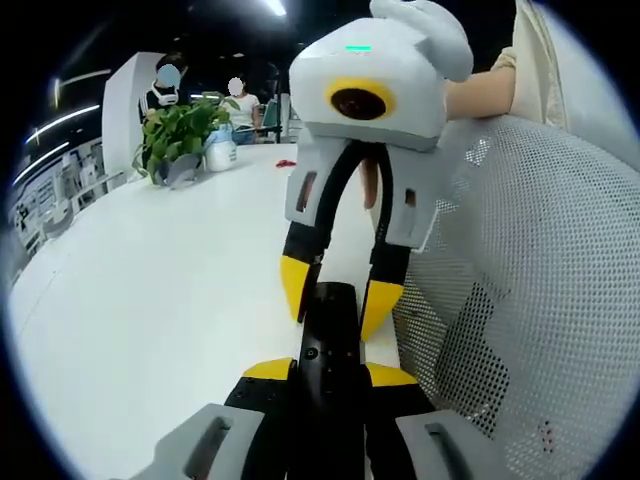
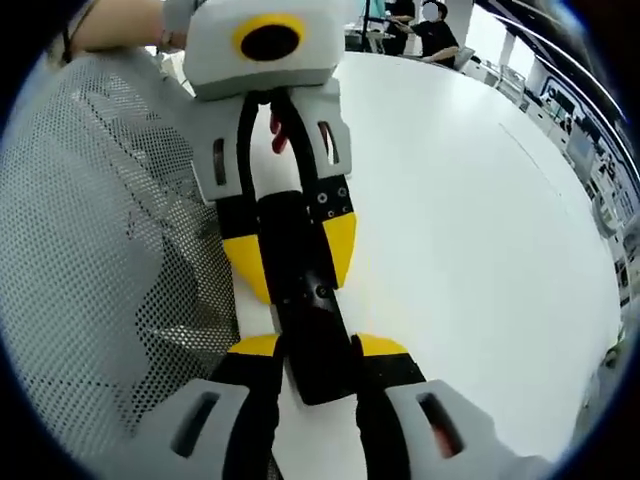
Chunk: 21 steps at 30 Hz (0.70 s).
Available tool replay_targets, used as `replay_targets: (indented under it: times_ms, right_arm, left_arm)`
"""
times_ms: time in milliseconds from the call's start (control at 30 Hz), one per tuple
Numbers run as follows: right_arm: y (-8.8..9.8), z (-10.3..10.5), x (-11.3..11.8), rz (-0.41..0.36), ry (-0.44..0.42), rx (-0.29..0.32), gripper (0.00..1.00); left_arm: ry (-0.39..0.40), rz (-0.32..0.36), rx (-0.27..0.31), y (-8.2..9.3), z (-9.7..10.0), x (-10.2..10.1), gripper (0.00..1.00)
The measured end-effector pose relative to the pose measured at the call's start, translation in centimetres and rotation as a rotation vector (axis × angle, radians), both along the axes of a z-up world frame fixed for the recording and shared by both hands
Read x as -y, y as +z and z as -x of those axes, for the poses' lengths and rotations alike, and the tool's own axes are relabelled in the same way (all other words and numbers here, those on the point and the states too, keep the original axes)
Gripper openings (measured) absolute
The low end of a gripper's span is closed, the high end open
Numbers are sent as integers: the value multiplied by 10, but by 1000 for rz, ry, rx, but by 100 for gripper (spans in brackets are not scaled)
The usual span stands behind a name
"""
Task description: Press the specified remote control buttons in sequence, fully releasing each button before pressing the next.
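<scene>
One black remote [image 1: 328, 345] on white table [image 1: 150, 300]; two tools, left tool [image 1: 328, 375] and right tool [image 2: 312, 348], both clamped on remote ends.

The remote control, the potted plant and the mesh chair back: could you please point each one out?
Remote control [image 1: 328, 345]: left gripper view, middle of its black body.
Potted plant [image 1: 178, 128]: left gripper view, its green leaves.
Mesh chair back [image 2: 95, 230]: right gripper view, white mesh panel.

A wide white table [image 1: 150, 300] runs across an open office, with a leafy green plant [image 1: 180, 130] and a white jug [image 1: 220, 153] standing together near its far end. A grey mesh chair back [image 1: 530, 290] rises just beside the table's edge. Long ceiling light strips [image 1: 75, 115] glow overhead, and seated people [image 2: 430, 35] are at the far side of the table.
</scene>
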State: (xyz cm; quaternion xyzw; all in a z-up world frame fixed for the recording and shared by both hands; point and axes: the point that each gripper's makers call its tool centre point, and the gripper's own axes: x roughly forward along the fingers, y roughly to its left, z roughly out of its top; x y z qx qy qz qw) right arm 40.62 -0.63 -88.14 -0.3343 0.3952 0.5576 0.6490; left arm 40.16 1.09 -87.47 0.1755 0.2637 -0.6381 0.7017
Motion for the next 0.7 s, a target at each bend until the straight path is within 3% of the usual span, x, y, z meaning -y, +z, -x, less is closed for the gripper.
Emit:
replay_targets:
  times_ms: [467,700]
  right_arm:
    - [-1,-1,0,15,6,2,27]
    - [0,0,-1,12,7,3,26]
  left_arm:
    - [-13,-16,28,-1,-1,1,26]
    - [23,-5,-14,1,-2,3,26]
